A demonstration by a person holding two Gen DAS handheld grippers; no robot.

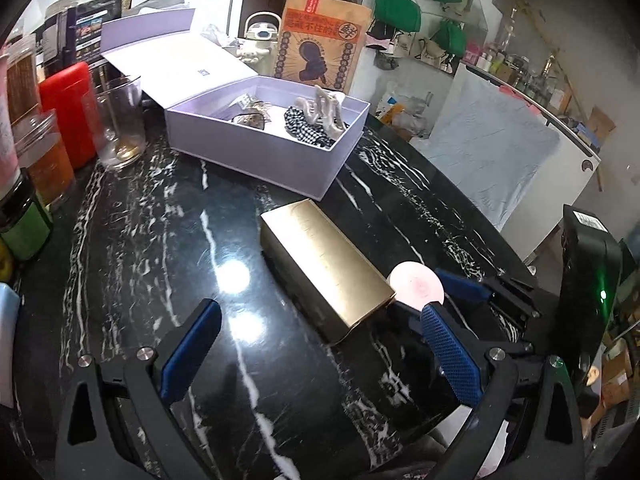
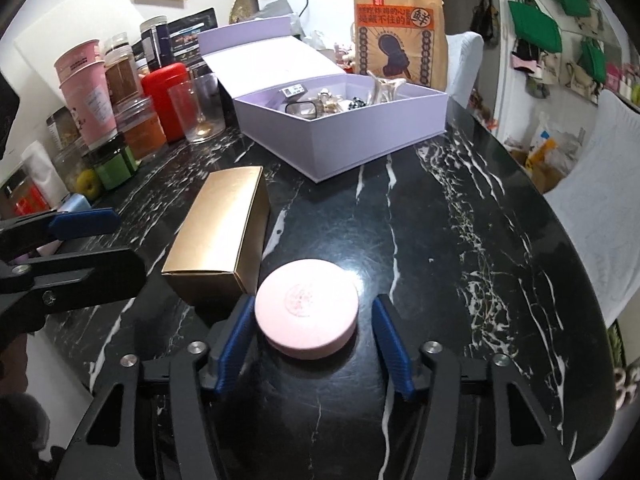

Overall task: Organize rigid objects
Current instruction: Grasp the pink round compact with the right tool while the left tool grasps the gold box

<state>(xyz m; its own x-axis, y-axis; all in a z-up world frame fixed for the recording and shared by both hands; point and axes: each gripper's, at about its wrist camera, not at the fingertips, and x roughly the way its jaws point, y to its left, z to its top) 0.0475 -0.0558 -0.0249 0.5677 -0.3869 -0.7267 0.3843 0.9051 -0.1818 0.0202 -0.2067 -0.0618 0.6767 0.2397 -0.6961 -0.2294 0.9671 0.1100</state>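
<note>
Right wrist view: right tool (image 2: 310,334) spread apart around pink round case (image 2: 307,314) on counter (image 2: 440,240), beside gold box (image 2: 220,236). Left tool (image 1: 320,360) spread wide, holding nothing.

The round case (image 2: 307,314) lies just right of the carton (image 2: 219,240), the open box (image 2: 340,128) behind both.

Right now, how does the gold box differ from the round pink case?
The gold box is long, rectangular and shiny; the pink case is round, flat and matte. The pink case sits between the open fingers of the right tool; the gold box lies beside it, ungripped. Both rest on the black marble table.
</note>
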